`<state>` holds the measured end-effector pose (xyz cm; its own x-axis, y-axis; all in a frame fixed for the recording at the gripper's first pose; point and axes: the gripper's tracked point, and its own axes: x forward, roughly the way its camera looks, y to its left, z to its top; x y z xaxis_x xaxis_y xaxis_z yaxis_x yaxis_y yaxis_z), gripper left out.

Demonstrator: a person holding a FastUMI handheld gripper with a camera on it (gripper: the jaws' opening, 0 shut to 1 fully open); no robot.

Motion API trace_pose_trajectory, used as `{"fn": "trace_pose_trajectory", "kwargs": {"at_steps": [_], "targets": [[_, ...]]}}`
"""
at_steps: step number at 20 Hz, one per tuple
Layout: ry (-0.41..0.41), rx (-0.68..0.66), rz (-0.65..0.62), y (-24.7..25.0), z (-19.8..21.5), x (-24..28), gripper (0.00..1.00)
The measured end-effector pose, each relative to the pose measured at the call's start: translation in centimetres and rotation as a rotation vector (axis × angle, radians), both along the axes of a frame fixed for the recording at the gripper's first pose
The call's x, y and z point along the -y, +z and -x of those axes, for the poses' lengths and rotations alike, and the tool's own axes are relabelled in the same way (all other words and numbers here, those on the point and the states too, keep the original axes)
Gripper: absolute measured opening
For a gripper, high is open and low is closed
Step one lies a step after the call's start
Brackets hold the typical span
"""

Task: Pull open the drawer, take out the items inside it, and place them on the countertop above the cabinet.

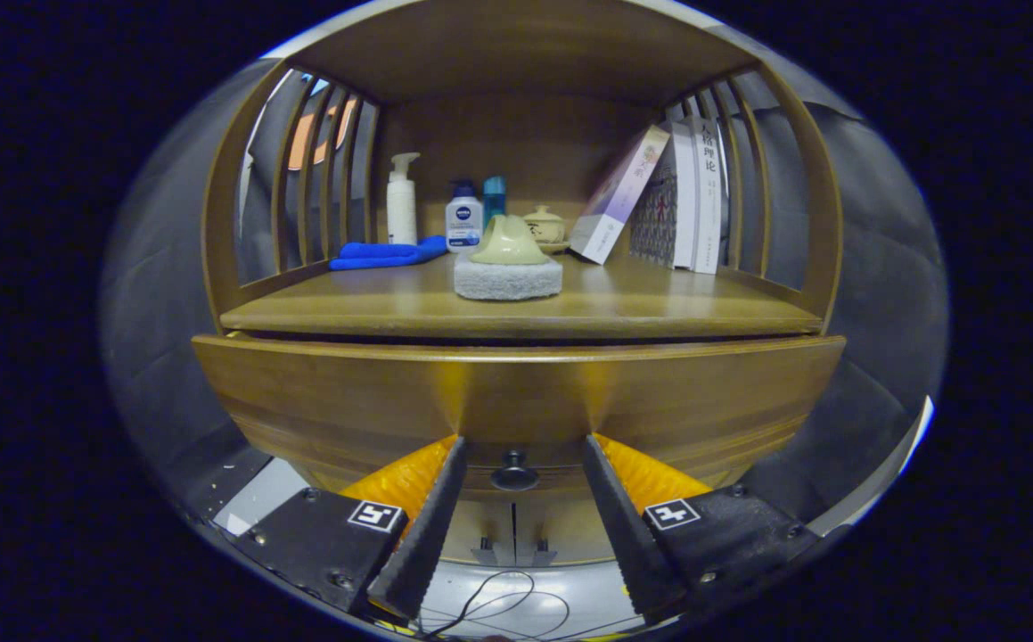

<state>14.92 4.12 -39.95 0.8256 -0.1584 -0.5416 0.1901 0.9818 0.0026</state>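
Drawer [516, 392], stiff wood, grips best at small round knob [514, 471]; claw [523, 441] open, straddling it, holding nothing.

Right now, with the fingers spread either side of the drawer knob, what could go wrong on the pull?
1. The gripper is open and the small round knob sits between the fingers untouched; a shallow or off-centre close could slip off it.
2. The drawer front looks slightly out already; a jerky pull might shake the countertop, where the scrub sponge sits near the front edge and a book leans.
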Motion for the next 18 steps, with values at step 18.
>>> {"fn": "trace_pose_trajectory", "kwargs": {"at_steps": [18], "targets": [[0.159,0.242,-0.039,15.1,6.6,-3.0,0.85]]}}
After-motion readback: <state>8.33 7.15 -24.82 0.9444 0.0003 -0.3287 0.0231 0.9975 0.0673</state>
